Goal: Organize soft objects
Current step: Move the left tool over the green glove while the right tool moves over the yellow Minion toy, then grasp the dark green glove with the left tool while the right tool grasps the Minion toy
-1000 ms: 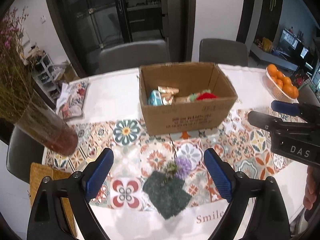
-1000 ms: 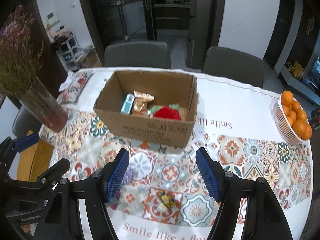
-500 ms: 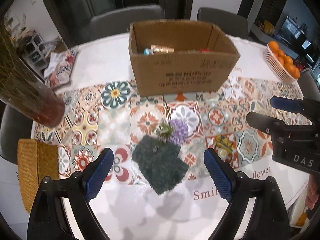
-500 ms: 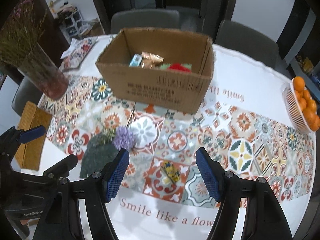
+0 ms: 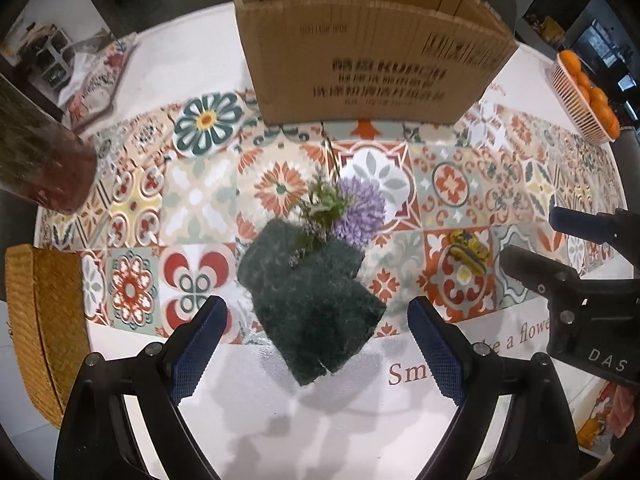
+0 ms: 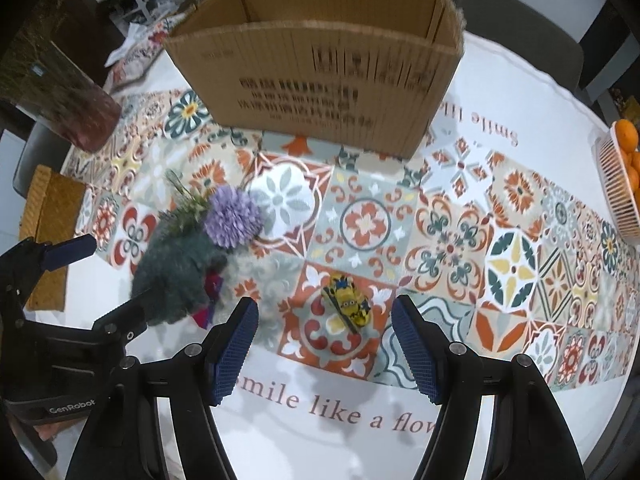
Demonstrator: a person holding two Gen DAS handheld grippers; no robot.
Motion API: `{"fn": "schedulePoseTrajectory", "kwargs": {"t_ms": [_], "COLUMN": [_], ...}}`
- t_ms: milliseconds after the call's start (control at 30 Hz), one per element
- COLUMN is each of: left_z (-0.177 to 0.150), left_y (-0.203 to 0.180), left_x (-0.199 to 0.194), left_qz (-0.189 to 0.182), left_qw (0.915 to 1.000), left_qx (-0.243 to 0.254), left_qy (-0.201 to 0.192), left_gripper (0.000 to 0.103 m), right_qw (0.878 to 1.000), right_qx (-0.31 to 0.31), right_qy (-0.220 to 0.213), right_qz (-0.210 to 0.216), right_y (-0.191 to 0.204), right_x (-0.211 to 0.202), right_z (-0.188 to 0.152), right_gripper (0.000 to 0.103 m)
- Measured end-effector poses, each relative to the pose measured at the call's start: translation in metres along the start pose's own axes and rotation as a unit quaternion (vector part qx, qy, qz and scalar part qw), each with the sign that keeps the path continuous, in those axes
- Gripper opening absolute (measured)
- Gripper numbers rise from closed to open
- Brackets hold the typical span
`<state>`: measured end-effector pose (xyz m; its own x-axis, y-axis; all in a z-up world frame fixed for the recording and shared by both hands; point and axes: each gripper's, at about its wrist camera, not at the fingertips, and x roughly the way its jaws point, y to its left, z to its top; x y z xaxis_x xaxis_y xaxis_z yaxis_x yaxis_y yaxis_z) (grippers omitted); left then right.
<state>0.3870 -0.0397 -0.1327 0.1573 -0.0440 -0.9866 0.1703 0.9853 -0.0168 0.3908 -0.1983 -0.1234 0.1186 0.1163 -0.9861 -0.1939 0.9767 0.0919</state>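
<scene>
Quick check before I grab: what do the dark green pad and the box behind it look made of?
Dark green pad: coarse, fuzzy fibre, matte, likely a scouring pad or thick cloth; its surface looks woolly. Box: brown corrugated cardboard, matte, with fluted ribs and a raw cut rim showing, black print on its side.

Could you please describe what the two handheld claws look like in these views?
Both are matte black plastic frames with silver screws, and each finger ends in a blue ribbed pad. The left claw carries white "GenRobot" lettering; the right claw reads "DAS". No cables or sleeves show.
</scene>
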Motion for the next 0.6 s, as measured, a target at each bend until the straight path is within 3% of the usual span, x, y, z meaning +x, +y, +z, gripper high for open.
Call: {"fn": "schedulePoseTrajectory", "kwargs": {"t_ms": [367, 600], "left_z": [0.002, 0.007], "left_y": [0.004, 0.01], "left_x": [0.046, 0.066], "left_qz": [0.007, 0.013], "left_qw": [0.9985, 0.9968], "left_qx": [-0.023, -0.048], "left_qy": [0.05, 0.062], "left_gripper": [0.092, 0.092], "right_qw": [0.998, 0.996], "right_qx": [-0.005, -0.012], "right_qy": [0.06, 0.081], "right_qz": [-0.02, -0.032], "right_y": [-0.004, -0.004], "right_x": [0.047, 0.071], "right_z": [-0.001, 0.001], "right_gripper": [0.07, 0.07]}}
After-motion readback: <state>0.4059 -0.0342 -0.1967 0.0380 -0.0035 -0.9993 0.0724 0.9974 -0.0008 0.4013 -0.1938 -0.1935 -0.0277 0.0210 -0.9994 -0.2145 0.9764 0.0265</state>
